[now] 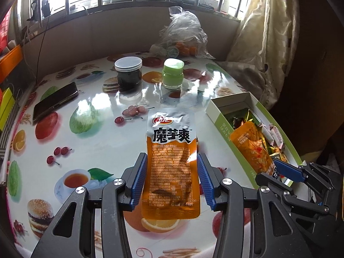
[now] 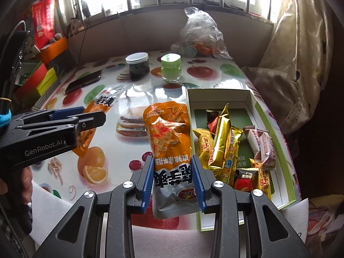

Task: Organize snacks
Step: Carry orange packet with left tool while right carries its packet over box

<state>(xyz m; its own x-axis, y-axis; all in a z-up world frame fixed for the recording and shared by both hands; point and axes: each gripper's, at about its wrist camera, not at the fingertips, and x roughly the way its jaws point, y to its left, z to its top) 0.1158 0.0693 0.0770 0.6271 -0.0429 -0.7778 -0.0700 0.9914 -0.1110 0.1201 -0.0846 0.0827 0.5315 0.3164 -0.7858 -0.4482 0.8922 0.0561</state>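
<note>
The left tool (image 1: 171, 178) is clamped on an orange-and-silver foil snack pouch (image 1: 172, 161) above the fruit-patterned desk (image 1: 86, 150); the right tool (image 2: 173, 180) grips a second orange foil pouch (image 2: 169, 137) beside the white cardboard box (image 2: 217, 95) of wrapped snacks.

Between my left gripper's (image 1: 171, 177) fingers sits one snack pouch (image 1: 171, 163), over the table (image 1: 103, 142). To its right, my right gripper (image 2: 173, 181) holds a second pouch (image 2: 169, 146) just left of the open box (image 2: 217, 94), in which wrapped snacks (image 2: 228, 146) lie. Behind stand a dark jar (image 1: 129, 73) and, right of it, a small jar (image 1: 173, 73); a phone (image 1: 56, 101) lies far left, a plastic bag (image 1: 185, 34) at the back.
</note>
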